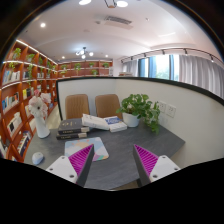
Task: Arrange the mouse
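The mouse (38,157) lies at the near left part of the grey table (120,150), well off to the left of the gripper's left finger and apart from it. It appears pale and rounded; its finer form is too small to make out. Just right of it lies a pink mat (88,152), partly hidden behind the left finger.

Judgement on handling: a mouse of this kind is likely light, stiff and smooth-shelled, so it may slip if pinched on the curved top. The flanks, across the narrow width, look the sound place to take hold, with moderate pressure only.

The gripper (111,162) hangs over the table with its fingers wide apart and nothing between them but bare tabletop. Both magenta pads (80,160) are exposed. It holds nothing.

Further back stand a stack of dark books (72,128), a white open book or box (104,122) beside it, and a potted plant (140,110) toward the right. A white vase with flowers (40,118) stands at the left rear. Two brown chairs (92,105) sit behind the table, and bookshelves (20,90) line the left wall.
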Tool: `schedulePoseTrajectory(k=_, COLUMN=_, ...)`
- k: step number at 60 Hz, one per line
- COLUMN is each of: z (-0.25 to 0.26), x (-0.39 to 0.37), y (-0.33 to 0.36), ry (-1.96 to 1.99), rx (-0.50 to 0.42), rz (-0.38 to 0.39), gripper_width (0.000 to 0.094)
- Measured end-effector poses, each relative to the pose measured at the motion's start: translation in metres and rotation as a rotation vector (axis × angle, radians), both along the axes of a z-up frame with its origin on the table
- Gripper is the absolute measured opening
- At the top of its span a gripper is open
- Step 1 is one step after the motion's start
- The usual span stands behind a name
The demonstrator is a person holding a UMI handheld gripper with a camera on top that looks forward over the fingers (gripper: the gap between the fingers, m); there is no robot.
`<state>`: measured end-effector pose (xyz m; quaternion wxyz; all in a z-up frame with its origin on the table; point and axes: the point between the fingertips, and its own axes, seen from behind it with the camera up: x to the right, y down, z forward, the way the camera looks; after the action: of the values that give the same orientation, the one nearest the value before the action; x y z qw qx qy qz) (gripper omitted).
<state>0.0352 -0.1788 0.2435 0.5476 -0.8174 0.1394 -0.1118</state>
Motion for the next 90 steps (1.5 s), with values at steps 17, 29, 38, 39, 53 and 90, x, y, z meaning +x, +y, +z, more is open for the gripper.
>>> schedulePoseTrajectory(k=17, z=-0.11, x=-0.105, y=-0.004, ry=0.067, rx=-0.1, rz=0.091, gripper_width=0.0769)
schedulePoseTrajectory(k=29, z=-0.182, x=-0.231, y=0.002, ry=0.131, rx=-0.218, rz=0.249, gripper_width=0.0769)
schedulePoseTrajectory(k=38, z=-0.218, x=-0.323, y=0.025, ry=0.154, rx=-0.284, rz=0.373, gripper_width=0.077)
schedulePoseTrajectory(k=39, z=-0.22, x=-0.332, y=0.029, ry=0.156, rx=-0.288, rz=0.385, gripper_width=0.077)
schedulePoseTrajectory(k=53, z=-0.249, x=-0.417, y=0.105, ry=0.164, rx=-0.323, rz=0.467, gripper_width=0.0781)
schedulePoseTrajectory(k=90, z=-0.261, x=-0.457, y=0.233, ry=0.093, rx=-0.393, rz=0.493, gripper_width=0.0607)
